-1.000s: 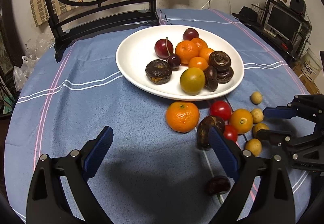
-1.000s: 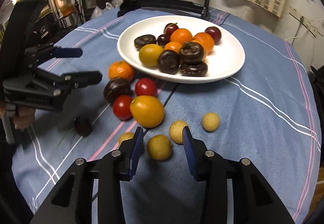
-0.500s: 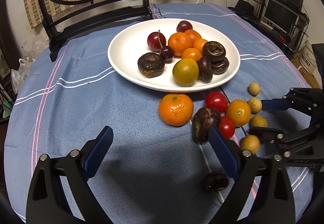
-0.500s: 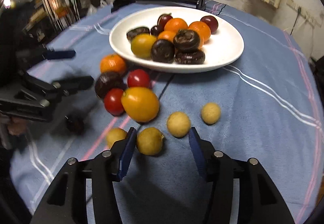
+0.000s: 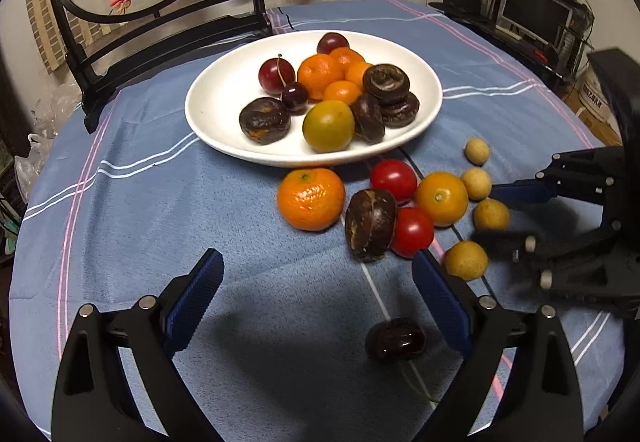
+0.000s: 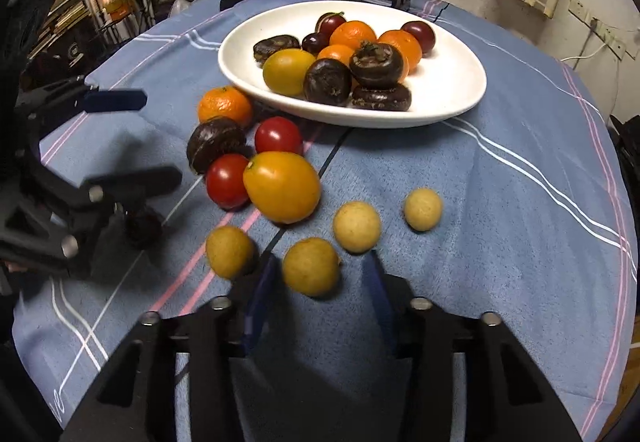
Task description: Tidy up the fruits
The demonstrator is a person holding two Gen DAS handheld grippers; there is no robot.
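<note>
Right gripper [image 6: 316,282] pitched steeply down over the tan fruits near the plate [image 6: 452,98], jaws closing, blurred with motion, with one small tan fruit [image 6: 311,266] between them, at the tips; pads not visibly pressing on it yet. Round, so no long axis to line up with. Other tan fruits close by: one [image 6: 229,251] just outside the left finger, another [image 6: 357,226] just beyond the right finger toward the plate, a fourth [image 6: 422,209] farther right. Tight on both flanks, likely enough to nudge a neighbour as the fingers come together. Large yellow-orange fruit [image 6: 282,186] and red tomato [image 6: 227,180] between this cluster and the plate, so probably up and over those for the carry. Bare white room on the plate's right half for a drop. Left gripper [image 5: 316,294] wide apart, holding nothing, a dark cherry [image 5: 396,339] just inside its right finger, farther from the plate than the tan fruits.
</note>
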